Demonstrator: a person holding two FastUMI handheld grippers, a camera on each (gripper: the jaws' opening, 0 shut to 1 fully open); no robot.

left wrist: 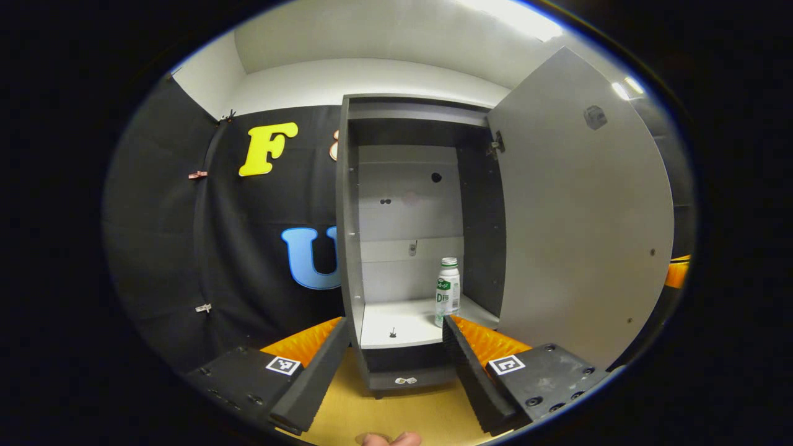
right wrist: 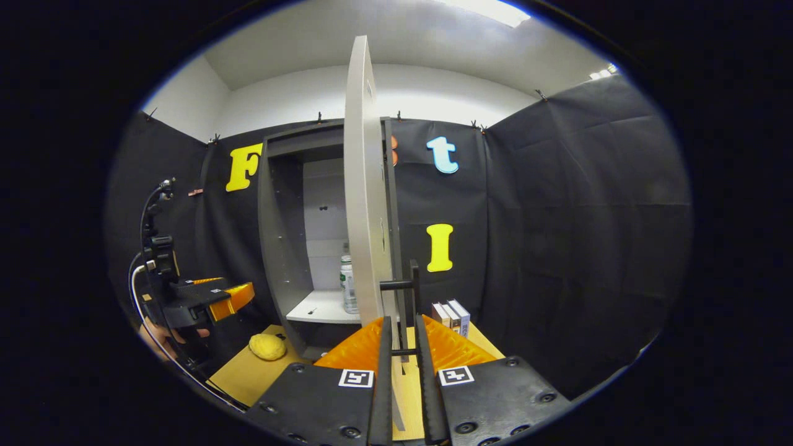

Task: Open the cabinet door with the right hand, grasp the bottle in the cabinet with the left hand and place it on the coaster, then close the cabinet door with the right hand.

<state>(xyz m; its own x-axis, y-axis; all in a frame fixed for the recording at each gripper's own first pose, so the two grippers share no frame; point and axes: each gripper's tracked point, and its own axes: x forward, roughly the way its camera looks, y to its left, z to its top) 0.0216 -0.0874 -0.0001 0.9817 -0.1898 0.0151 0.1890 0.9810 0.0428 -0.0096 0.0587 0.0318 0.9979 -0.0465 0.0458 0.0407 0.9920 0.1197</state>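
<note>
We count one cabinet (left wrist: 409, 248) with one open door (left wrist: 582, 210), one bottle (left wrist: 447, 291) at its 5 o'clock, three books (right wrist: 452, 316), and one yellow sponge (right wrist: 267, 347).

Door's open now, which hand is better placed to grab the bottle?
Left. Its tool is open, facing the bottle on the shelf; the right tool is shut on the door handle.
</note>
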